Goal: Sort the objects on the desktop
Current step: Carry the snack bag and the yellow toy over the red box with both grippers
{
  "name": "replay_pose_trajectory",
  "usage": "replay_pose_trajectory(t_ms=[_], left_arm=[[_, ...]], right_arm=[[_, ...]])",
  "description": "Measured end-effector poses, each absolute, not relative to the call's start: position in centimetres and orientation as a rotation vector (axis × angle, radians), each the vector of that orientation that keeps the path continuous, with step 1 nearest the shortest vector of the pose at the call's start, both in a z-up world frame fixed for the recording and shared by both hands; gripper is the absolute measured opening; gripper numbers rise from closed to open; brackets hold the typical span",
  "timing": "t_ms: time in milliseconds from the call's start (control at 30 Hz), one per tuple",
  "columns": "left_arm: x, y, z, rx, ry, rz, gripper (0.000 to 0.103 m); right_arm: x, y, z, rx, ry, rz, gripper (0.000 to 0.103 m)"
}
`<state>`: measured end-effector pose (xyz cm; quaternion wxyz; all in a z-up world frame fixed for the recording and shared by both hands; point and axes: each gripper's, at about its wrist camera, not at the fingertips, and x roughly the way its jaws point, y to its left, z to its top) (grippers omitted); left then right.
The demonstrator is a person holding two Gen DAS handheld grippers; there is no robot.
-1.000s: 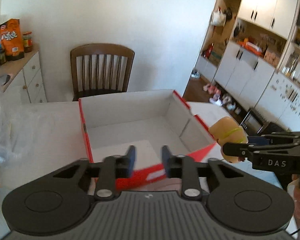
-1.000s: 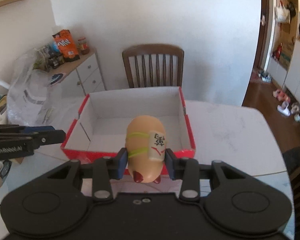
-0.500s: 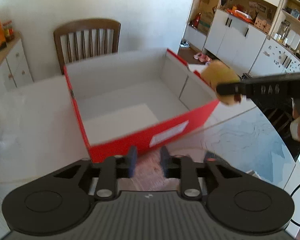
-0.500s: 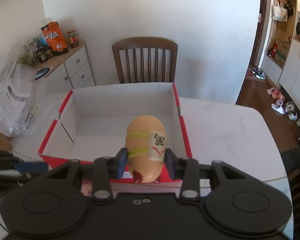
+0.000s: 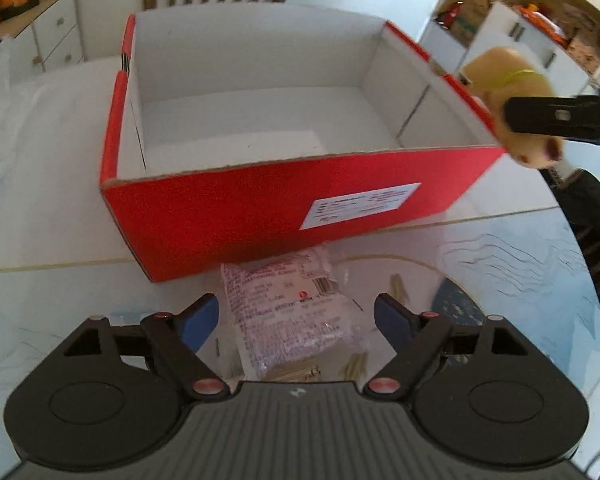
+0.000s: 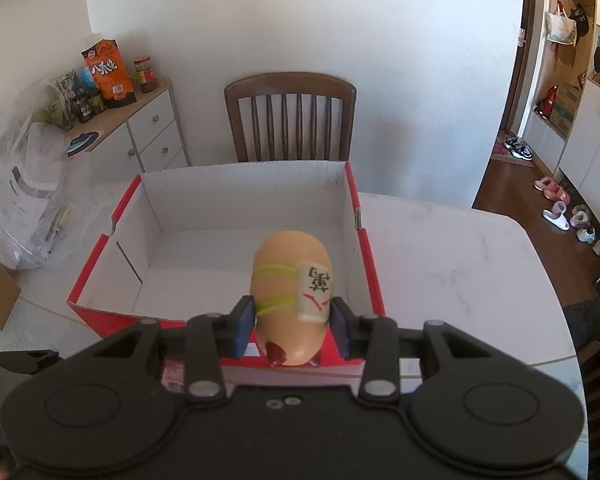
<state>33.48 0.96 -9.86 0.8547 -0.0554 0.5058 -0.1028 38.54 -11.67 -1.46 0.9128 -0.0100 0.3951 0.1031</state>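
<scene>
Blue-padded and spreading at this moment, our left claw (image 5: 296, 314) points down at a clear plastic packet with pink and red print (image 5: 290, 312) that lies flat on the white marbled surface (image 5: 512, 256), between the widening jaws; the pads do not touch it. The packet's near end is cut off by the claw body, and small pale sticks beside it are too blurred for us to name.

Our right claw (image 6: 293, 320) pinches a tan, rounded soft toy with yellow-green bands and a white tile bearing a black character (image 6: 292, 292), one pad on each flank. We hold the toy in the air above the near right part of the red cardboard box with white inside walls (image 6: 364, 256). The toy's underside is hidden behind the jaws.

Just beyond the packet, the box stands open on the surface, with a white label on its red front wall. Its white floor, where we can see it, is bare; the near right corner is covered by the toy.

Behind the box stands a dark brown wooden chair (image 6: 290, 116).
</scene>
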Motion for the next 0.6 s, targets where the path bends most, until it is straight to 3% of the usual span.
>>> replay_pose_trajectory(t_ms=[300, 367, 600], left_arm=[[34.2, 0.3, -11.7, -0.097, 1.085, -0.153, 0.084], [34.1, 0.3, -11.7, -0.099, 1.079, -0.173, 0.073], [33.6, 1.2, -10.7, -0.153, 1.049, -0.22, 0.059]], right_arm=[[38.8, -11.9, -1.7, -0.021, 0.813, 0.209, 0.039], [38.9, -11.9, -1.8, -0.021, 0.815, 0.209, 0.039], [39.1, -12.0, -1.8, -0.026, 0.813, 0.212, 0.039]])
